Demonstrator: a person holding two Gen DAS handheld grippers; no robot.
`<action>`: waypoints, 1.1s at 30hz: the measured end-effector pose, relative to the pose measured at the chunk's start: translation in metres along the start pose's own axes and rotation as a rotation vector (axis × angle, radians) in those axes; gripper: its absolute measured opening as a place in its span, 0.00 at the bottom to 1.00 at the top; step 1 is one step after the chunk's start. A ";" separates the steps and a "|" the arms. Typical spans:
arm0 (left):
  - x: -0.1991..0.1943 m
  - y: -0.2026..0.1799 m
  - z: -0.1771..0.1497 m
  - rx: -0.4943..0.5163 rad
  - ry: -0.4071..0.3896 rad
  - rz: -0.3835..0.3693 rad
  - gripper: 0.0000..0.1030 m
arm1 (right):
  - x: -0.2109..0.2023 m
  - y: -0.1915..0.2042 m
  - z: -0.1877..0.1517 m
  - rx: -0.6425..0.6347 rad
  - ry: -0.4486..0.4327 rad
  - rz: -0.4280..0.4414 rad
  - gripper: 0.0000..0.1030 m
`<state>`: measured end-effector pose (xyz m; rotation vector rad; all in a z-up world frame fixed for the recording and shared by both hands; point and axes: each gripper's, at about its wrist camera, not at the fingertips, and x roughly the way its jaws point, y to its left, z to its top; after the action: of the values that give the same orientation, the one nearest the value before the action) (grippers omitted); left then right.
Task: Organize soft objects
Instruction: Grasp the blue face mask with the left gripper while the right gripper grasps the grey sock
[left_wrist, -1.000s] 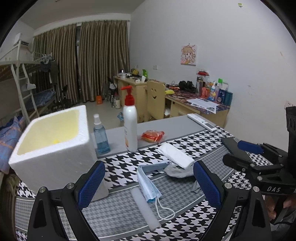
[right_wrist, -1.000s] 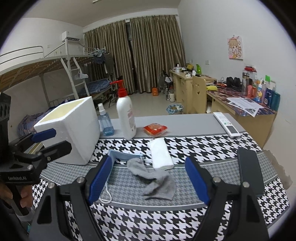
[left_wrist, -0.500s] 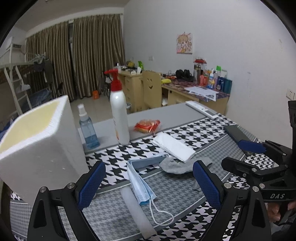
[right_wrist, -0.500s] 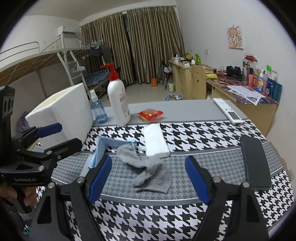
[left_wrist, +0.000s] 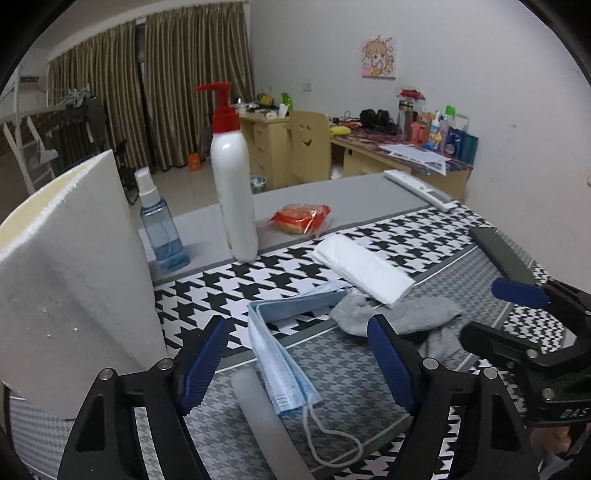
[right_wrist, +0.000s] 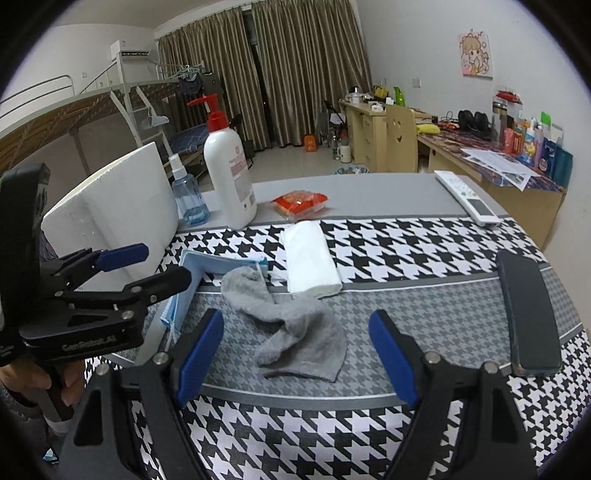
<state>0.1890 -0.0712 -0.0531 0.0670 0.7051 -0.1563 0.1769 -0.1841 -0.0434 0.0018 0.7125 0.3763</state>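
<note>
Grey knit sock (right_wrist: 295, 328): limp and light; pinch its bunched middle. It lies on the tablecloth (right_wrist: 424, 306) before your right gripper (right_wrist: 295, 358), wide open and empty. Your left gripper (left_wrist: 295, 362) is closing, empty, over the face mask (left_wrist: 280, 362).

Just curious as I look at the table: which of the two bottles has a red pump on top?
The tall white bottle has the red pump. The smaller clear bottle beside it, holding blue liquid, has a white spray nozzle instead.
</note>
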 end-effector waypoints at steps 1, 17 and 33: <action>0.003 0.002 0.000 -0.004 0.003 0.014 0.75 | 0.001 0.000 0.000 0.001 0.004 0.004 0.82; 0.038 0.012 -0.008 -0.061 0.107 0.016 0.53 | 0.027 0.004 -0.002 -0.014 0.084 0.012 0.69; 0.049 0.014 -0.010 -0.053 0.140 0.050 0.26 | 0.042 0.000 -0.005 0.010 0.148 0.027 0.36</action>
<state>0.2214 -0.0620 -0.0926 0.0447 0.8465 -0.0857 0.2025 -0.1708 -0.0740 -0.0073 0.8611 0.4014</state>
